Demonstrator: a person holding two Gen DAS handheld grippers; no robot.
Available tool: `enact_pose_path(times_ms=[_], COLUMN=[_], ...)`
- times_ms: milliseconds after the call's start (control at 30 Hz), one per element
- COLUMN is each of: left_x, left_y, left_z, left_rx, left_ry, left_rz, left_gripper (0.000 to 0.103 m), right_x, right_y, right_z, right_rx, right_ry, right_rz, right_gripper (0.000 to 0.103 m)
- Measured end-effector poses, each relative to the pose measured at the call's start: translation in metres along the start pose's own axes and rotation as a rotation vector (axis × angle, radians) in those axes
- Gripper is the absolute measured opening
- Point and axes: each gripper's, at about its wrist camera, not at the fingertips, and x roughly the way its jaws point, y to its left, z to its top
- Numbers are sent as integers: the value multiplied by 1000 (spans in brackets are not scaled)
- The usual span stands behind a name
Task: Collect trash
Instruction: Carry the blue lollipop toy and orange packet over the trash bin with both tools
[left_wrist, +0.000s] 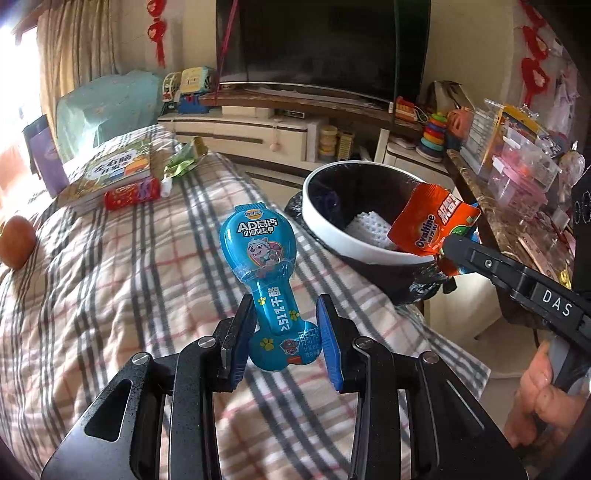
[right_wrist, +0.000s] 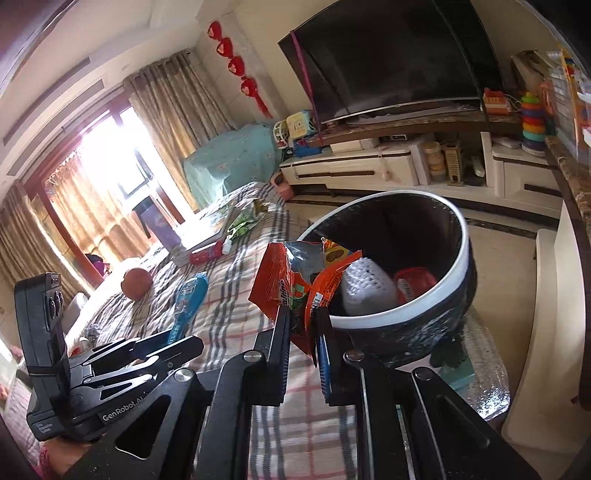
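My left gripper (left_wrist: 284, 330) is shut on the narrow stem of a blue cheese-stick wrapper (left_wrist: 260, 243) and holds it up above the plaid bed cover (left_wrist: 129, 277). To its right stands a black bin with a white rim (left_wrist: 332, 240), lined with a black bag. My right gripper (left_wrist: 448, 251) is shut on a crumpled orange Ovaltine packet (left_wrist: 432, 223) at the bin's near rim. In the right wrist view the right gripper (right_wrist: 301, 321) pinches the orange packet (right_wrist: 284, 280) just in front of the bin (right_wrist: 388, 317). The left gripper (right_wrist: 173, 338) and the blue wrapper (right_wrist: 188, 299) are at the left.
A white bumpy item (right_wrist: 365, 288) and a red item (right_wrist: 413, 282) lie in the bin. On the bed are a green wrapper (left_wrist: 181, 166), books (left_wrist: 110, 170), a red tube (left_wrist: 131, 195) and a round orange fruit (left_wrist: 16, 242). A cluttered marble-topped table (left_wrist: 491, 218) stands right of the bin.
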Motion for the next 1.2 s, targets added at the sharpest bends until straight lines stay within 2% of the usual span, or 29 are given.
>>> enact_pose_path(times_ms=[700, 1200], left_x=[19, 35], left_y=[-35, -49], left_z=[30, 47], left_rx=[61, 75], left_ry=[1, 12], left_rz=[-64, -89], left_gripper=[32, 32], right_x=[-10, -1], right_y=[-36, -50], right_z=[19, 34], right_rx=[38, 25], right_ry=[-29, -23], right_rz=[-82, -110], right_gripper=[13, 13])
